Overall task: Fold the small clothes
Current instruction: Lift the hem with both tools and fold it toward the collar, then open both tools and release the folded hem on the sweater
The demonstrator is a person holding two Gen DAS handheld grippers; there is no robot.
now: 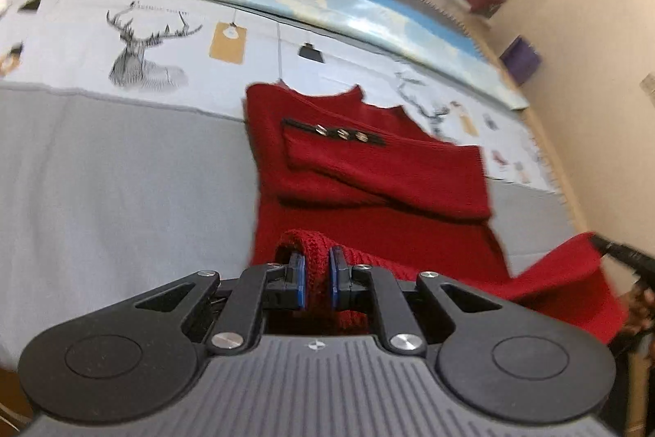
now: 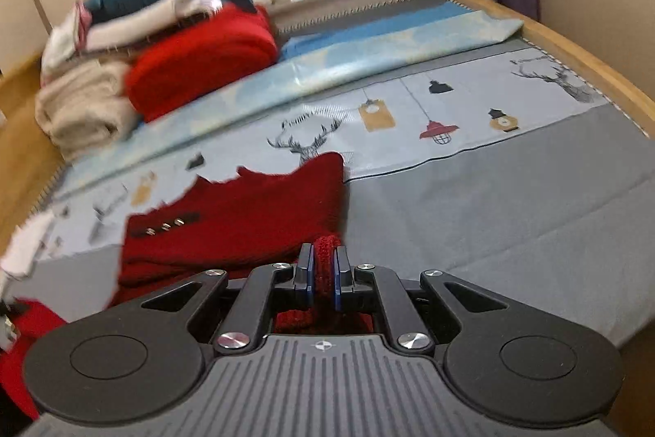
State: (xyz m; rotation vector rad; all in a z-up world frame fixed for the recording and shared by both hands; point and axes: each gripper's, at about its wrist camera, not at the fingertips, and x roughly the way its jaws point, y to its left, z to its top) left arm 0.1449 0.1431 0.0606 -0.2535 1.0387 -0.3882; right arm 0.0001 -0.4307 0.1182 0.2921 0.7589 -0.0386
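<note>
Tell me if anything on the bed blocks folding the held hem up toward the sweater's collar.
Nothing visible does. Both tools, left and right, pinch the red sweater hem; the sleeve with buttons lies across its chest, and the bedspread beyond is bare.

Deep red knit sweater point(image 1: 368, 166) with black button strip – on grey bedsheet point(image 2: 511, 211) banded pale blue, printed with stag heads

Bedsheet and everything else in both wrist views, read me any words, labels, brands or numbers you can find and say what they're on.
No text can be read.
Pale blue printed bedsheet: a faint line of lettering above the sketched deer head, too blurred to read.
Dark red knitted sweater: no label visible.
</note>
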